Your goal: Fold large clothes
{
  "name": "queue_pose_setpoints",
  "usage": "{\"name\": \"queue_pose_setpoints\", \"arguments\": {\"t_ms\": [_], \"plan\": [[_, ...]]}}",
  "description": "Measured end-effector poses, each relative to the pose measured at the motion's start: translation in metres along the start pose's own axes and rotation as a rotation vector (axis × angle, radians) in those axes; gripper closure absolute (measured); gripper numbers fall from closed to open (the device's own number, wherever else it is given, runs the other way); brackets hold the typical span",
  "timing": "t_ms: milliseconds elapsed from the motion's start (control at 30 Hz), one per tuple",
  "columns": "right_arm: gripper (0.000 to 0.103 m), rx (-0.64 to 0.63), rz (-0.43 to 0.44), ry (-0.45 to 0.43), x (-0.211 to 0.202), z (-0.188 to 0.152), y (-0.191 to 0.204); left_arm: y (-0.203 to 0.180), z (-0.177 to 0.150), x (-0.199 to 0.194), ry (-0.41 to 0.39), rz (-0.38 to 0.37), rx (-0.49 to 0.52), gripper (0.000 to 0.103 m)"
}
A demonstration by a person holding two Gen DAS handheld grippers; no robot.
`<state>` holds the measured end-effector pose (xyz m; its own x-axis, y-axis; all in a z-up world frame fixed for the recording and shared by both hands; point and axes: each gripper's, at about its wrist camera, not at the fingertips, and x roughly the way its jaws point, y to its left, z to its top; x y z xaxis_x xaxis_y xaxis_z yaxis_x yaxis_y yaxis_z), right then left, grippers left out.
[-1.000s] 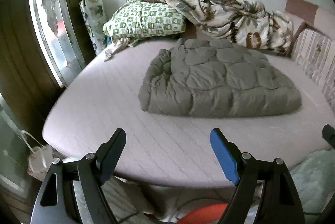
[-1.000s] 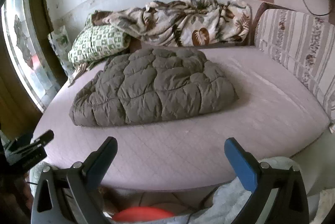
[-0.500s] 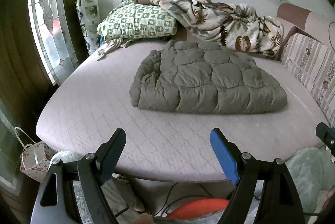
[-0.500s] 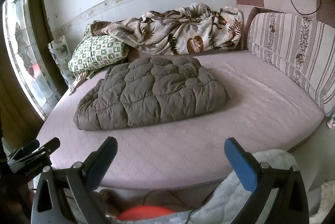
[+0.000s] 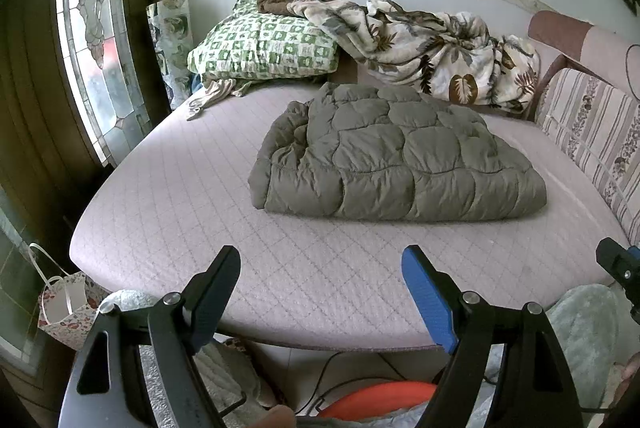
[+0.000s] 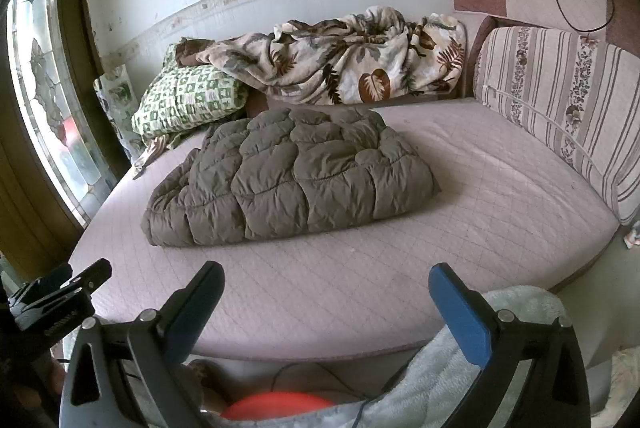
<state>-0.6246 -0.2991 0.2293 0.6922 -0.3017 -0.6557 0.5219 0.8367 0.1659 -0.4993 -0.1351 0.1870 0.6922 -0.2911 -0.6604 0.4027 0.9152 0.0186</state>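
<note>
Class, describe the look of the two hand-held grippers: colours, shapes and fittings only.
Left gripper and right gripper look alike: black angular frames with triangular cut-outs and round silver pivot bolts. On each, one flat tapered jaw is black and the other bright blue. No sleeves or cables on the grippers themselves are visible.

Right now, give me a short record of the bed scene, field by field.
garment: olive quilted coat, folded into a bundle, lying mid-mattress
surface: pink quilted mattress
behind garment: green checked pillow, leaf-print blanket heaped by the wall
left claw: open, empty, short of the mattress edge
right claw: open, empty, also off the garment
</note>
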Motion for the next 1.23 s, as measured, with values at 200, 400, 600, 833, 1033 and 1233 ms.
{"name": "queue_pose_setpoints", "arguments": {"t_ms": [200,400,600,833,1033,1233], "plan": [[0.000,-0.003,0.001,0.013,0.003,-0.001,-0.002,-0.002,0.001,0.000,-0.003,-0.003,0.005,0.020],[0.000,-0.008,0.001,0.020,0.007,-0.001,-0.003,-0.003,0.002,-0.002,-0.021,-0.026,0.000,0.020],[0.000,-0.010,0.001,0.031,0.011,0.000,-0.005,-0.004,0.004,-0.003,-0.043,-0.041,0.000,0.020],[0.000,-0.014,-0.007,0.039,0.017,0.004,-0.006,-0.006,0.006,0.001,-0.032,-0.037,0.011,0.020],[0.000,-0.013,-0.015,0.058,0.025,0.007,-0.006,-0.008,0.008,0.010,-0.015,-0.038,0.017,0.020],[0.000,-0.008,-0.014,0.096,0.040,0.008,-0.006,-0.009,0.010,0.025,0.022,-0.036,0.011,0.020]]}}
